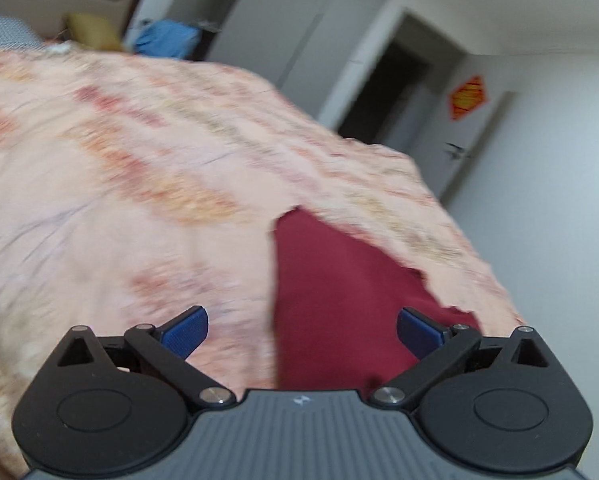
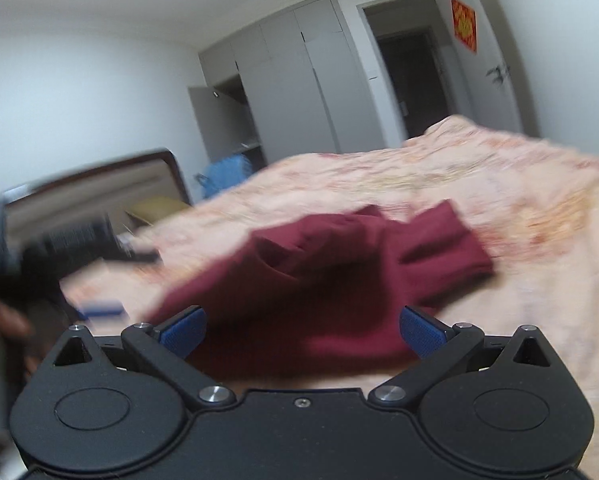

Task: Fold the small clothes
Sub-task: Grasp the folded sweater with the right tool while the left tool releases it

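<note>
A dark red garment (image 2: 331,276) lies in a loose heap on a bed with a pink and orange bedspread (image 2: 499,184). Part of the cloth is bunched up in the middle, and a flat flap sticks out to the right. The heap sits on the near part of the bed, just in front of the right gripper (image 2: 302,332).

The right gripper has its two blue pads (image 2: 183,330) spread wide apart. Nothing is between them. The red cloth shows in the gap, but the pads do not seem to touch it, though the picture is blurry.

The left gripper (image 1: 301,330) is also wide open and holds nothing. In its view, the red garment (image 1: 339,300) lies to the right of the middle, with the bedspread (image 1: 119,160) filling the left and far side.

In the right wrist view, the other gripper shows as a dark blur at the far left edge, near the bed's headboard (image 2: 99,184).

Far behind the bed stand a grey wardrobe (image 2: 299,76), a blue bag (image 2: 223,172), a dark doorway (image 2: 411,76) and a red sign (image 2: 463,24) on a white door.
</note>
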{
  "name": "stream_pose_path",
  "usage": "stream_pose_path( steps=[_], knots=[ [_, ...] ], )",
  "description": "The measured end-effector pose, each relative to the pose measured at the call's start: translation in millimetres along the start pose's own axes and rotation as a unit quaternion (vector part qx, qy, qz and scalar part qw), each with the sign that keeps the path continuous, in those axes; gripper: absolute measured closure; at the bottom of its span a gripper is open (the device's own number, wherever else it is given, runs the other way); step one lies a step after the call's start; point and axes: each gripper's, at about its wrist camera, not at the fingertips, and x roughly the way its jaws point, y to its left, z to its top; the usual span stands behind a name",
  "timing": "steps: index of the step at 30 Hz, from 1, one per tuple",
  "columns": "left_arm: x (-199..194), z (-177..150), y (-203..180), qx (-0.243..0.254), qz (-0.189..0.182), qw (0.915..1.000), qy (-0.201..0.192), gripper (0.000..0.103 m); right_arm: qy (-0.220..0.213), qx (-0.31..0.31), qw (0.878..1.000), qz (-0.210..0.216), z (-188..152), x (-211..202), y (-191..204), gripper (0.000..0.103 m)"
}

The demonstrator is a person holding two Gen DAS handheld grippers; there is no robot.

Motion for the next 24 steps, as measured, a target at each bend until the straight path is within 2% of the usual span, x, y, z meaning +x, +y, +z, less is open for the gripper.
stream_pose_path(
  steps=[3, 5, 7, 11, 16, 19, 21, 24],
  knots=[
    [4.0, -3.8, 22.6, -0.037, 0.013, 0.9991, 0.018, 0.000, 0.001, 0.053, 0.998, 0.041, 10.4, 15.3, 5.6, 0.000],
    [7.1, -8.9, 35.3, -0.049, 0.017, 0.9982, 0.031, 0.000, 0.007, 0.087, 0.995, 0.052, 16.1, 29.4, 8.2, 0.000],
    [9.3, -14.1, 41.8, -0.045, 0.012, 0.9983, 0.037, 0.000, 0.011, 0.128, 0.990, 0.054, 18.7, 43.9, 6.5, 0.000],
    [10.6, -22.5, 46.4, -0.037, -0.003, 0.9988, 0.031, 0.000, 0.018, 0.226, 0.973, 0.034, 19.4, 70.3, -5.0, 0.001],
    [10.6, -23.3, 44.5, -0.027, -0.007, 0.9991, 0.033, 0.000, -0.004, 0.195, 0.981, -0.011, 22.8, 87.7, 2.4, 0.013],
    [12.0, -25.5, 40.5, -0.013, -0.010, 0.9994, 0.031, 0.000, -0.008, 0.184, 0.982, -0.043, 19.6, 94.5, 0.1, 0.029],
    [13.2, -26.9, 39.0, -0.008, -0.011, 0.9995, 0.030, 0.000, -0.005, 0.191, 0.980, -0.054, 14.0, 99.6, -5.0, 0.050],
    [14.7, -28.3, 35.3, 0.005, -0.009, 0.9995, 0.031, 0.001, -0.009, 0.172, 0.983, -0.068, 8.4, 100.2, -7.2, 0.068]
  ],
)
